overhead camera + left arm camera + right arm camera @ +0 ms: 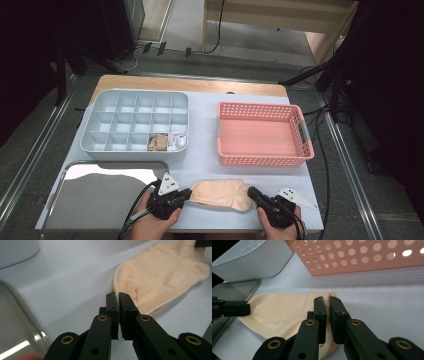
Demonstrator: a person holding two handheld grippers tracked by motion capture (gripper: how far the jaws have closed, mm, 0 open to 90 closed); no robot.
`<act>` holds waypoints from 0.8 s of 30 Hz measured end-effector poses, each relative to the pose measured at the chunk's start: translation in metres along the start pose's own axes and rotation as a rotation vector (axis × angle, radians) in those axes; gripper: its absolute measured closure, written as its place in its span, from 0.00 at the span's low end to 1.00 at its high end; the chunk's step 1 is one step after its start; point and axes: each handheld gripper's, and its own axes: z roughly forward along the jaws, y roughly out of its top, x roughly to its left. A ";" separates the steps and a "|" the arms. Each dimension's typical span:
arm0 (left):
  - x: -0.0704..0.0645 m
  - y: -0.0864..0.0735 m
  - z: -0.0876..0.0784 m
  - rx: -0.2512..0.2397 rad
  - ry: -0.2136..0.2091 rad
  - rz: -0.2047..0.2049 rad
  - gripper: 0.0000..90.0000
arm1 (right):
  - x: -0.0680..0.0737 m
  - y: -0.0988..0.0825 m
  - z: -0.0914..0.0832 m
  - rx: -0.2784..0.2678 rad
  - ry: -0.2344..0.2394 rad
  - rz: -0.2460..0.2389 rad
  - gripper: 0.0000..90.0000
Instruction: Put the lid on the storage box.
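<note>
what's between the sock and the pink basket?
Nothing: bare white mat. In the high view the sock lies near the front edge, the basket behind it; the right gripper view shows the same empty strip.

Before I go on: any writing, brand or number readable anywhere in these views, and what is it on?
Sock: a small pale two-line print on the fabric, too blurred to read in the left gripper view.
Same print in the right gripper view: too faint to read.
Pink basket, compartment tray, metal tray: no text visible.
</note>
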 end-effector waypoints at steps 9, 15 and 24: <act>0.000 0.003 0.004 0.003 0.015 -0.012 0.73 | 0.004 0.000 0.008 0.009 -0.019 -0.019 0.94; -0.002 0.004 0.006 0.022 -0.008 -0.007 0.89 | -0.001 0.000 0.001 -0.013 -0.039 -0.022 0.85; -0.001 0.004 0.006 0.012 -0.017 -0.009 0.90 | -0.011 -0.001 -0.006 -0.029 -0.058 0.060 0.76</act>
